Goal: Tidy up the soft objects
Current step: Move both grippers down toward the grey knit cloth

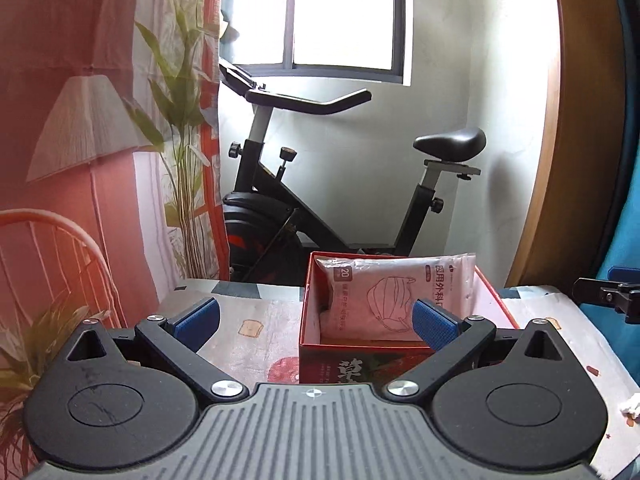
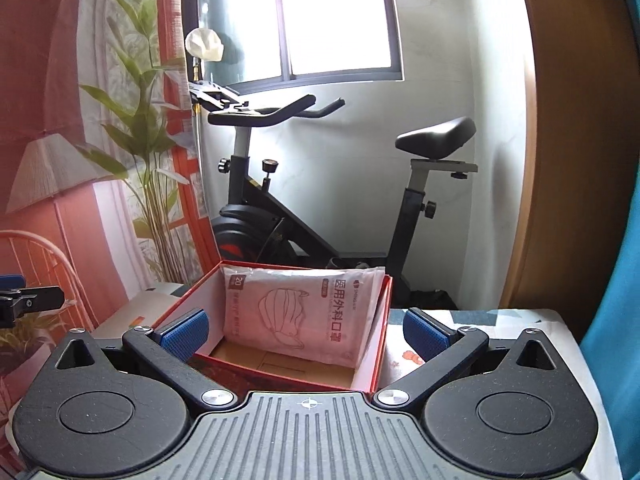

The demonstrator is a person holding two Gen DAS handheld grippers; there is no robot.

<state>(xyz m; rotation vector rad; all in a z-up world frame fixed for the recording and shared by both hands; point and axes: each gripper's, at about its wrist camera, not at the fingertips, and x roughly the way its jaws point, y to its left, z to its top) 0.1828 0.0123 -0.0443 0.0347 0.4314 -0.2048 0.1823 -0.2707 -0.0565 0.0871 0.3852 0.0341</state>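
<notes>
A pink pack of face masks [image 1: 384, 296] [image 2: 304, 312] stands leaning inside an open red box [image 1: 312, 356] [image 2: 376, 320] on the patterned table. My left gripper [image 1: 316, 318] is open, nothing between its blue pads, and hangs in front of the box, to its left. My right gripper [image 2: 306, 330] is open too, its blue fingertips [image 2: 184, 334] level with the box's near rim and empty. Each view catches the tip of the other gripper at its edge: the right one [image 1: 608, 296], the left one [image 2: 24, 300].
The table [image 1: 248, 320] [image 2: 492, 320] carries a printed cloth. Behind it stand an exercise bike [image 1: 304, 208] [image 2: 320, 200], a window, a red printed curtain [image 1: 80, 140] and a wooden door edge [image 2: 560, 160]. A blue fabric [image 1: 628, 240] hangs at the right.
</notes>
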